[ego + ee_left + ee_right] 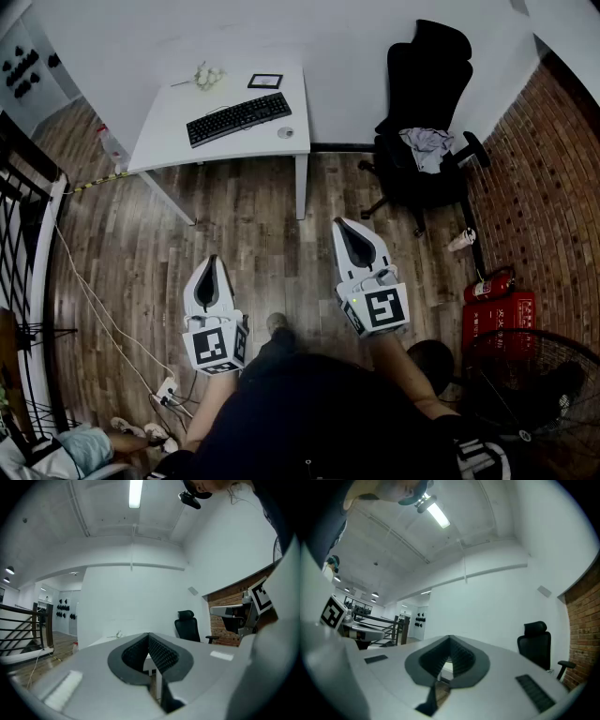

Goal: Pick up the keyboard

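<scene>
The task is judged to be at its very start: the approach is not yet made. The black keyboard (pixel 238 118) lies at a slant on the white counter (pixel 169 131), with a computer mouse (pixel 286 132) just beside its right end and a small dark frame (pixel 265 82) behind it. It is untouched and well apart from both tools.

The left tongs (pixel 211 262) and the right tongs (pixel 345 230) are held about level over the wooden floor (pixel 253 234), side by side and pointed toward the counter. In each gripper view the ribbed pads are seen pressed together at the tip with nothing between them — both tongs are closed and empty.

The next move is judged to call for a walk up to the counter, past the office chair (pixel 427 84) at the right. The jaws must be spread before contact. As the keyboard is long and flat, a grip at each end — or along one long edge — is likely needed so that it is lifted level.
</scene>
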